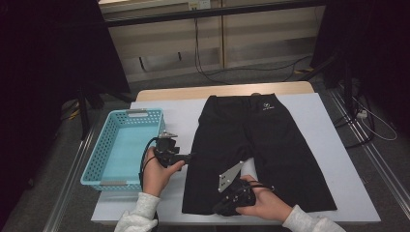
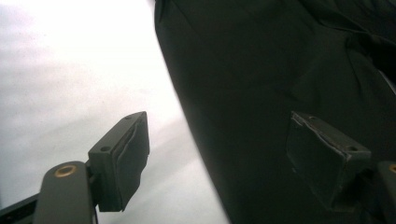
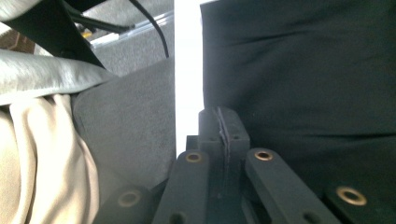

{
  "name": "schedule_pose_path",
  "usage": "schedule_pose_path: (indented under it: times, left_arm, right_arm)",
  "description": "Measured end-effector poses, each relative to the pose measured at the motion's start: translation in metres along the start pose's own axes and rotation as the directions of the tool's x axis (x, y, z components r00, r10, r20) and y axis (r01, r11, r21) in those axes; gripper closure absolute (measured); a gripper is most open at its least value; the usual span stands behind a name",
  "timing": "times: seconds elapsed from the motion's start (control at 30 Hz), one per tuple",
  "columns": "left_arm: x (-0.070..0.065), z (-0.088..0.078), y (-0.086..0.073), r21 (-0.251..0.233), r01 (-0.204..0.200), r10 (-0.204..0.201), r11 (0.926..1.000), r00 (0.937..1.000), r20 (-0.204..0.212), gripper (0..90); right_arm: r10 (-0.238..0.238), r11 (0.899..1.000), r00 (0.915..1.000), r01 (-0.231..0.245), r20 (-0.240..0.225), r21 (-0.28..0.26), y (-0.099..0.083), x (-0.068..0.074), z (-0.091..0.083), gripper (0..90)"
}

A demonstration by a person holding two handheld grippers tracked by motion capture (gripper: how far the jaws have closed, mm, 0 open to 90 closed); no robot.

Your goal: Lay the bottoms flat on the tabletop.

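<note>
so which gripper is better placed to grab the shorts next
Left, probably. The left gripper is open with the shorts' side edge between its jaws, so it could simply close. The right gripper sits at the hem, shut with no cloth visibly pinched.

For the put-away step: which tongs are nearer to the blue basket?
Left. The left tongs hover just right of the blue basket; the right tongs sit farther right, over the black shorts.

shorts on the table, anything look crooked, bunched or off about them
Nothing stands out. The black shorts lie flat and spread on the white table, waistband at the far end, legs toward the person. The blue basket beside them sits square.
</note>
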State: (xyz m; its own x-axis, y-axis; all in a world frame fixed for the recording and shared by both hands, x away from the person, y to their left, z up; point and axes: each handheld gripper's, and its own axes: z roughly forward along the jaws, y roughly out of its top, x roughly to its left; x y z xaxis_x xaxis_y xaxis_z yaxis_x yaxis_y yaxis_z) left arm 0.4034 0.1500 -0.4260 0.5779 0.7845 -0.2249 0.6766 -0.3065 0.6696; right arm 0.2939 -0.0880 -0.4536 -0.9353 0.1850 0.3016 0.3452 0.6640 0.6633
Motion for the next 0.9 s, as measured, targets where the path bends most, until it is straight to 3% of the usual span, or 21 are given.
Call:
schedule_pose_path:
  times: [0.1,0.2,0.3,0.4,0.5,0.6,0.77,0.9]
  left_arm:
    - [0.001,0.0,0.0,0.008,-0.001,0.001,1.0,1.0,0.0,21.8]
    - [0.001,0.0,0.0,0.004,-0.001,0.001,1.0,1.0,-0.001,21.7]
    - [0.001,0.002,-0.001,0.006,-0.003,0.003,1.0,1.0,-0.002,21.6]
    - [0.001,0.003,-0.001,0.008,-0.002,0.002,1.0,1.0,-0.002,21.5]
    - [0.001,0.003,-0.001,0.006,-0.002,0.002,1.0,1.0,-0.004,21.5]
    - [0.002,0.003,-0.001,0.009,-0.004,0.004,0.9999,1.0,-0.003,21.5]
    - [0.002,0.004,-0.002,0.008,0.003,-0.003,1.0,1.0,-0.006,21.4]
    - [0.002,0.004,-0.002,0.014,0.002,-0.002,0.9999,1.0,-0.004,21.4]
  right_arm:
    - [0.003,1.0,0.9998,-0.002,0.021,-0.031,0.0,-0.004,-0.006,78.9]
    - [0.008,0.998,0.9972,-0.004,0.075,-0.06,0.0,-0.007,-0.015,75.3]
    - [0.049,0.994,0.9887,-0.035,0.141,-0.1,0.0,-0.015,-0.027,69.8]
    - [0.096,0.99,0.9666,-0.068,0.238,-0.122,-0.004,-0.025,-0.038,67.4]
    - [0.158,0.981,0.937,-0.113,0.312,-0.157,-0.009,-0.036,-0.051,66.2]
    - [0.203,0.972,0.9015,-0.138,0.382,-0.19,-0.014,-0.044,-0.063,66.5]
    - [0.244,0.966,0.8617,-0.177,0.445,-0.188,-0.019,-0.051,-0.069,66.8]
    - [0.269,0.962,0.8396,-0.218,0.472,-0.162,-0.024,-0.057,-0.062,66.3]
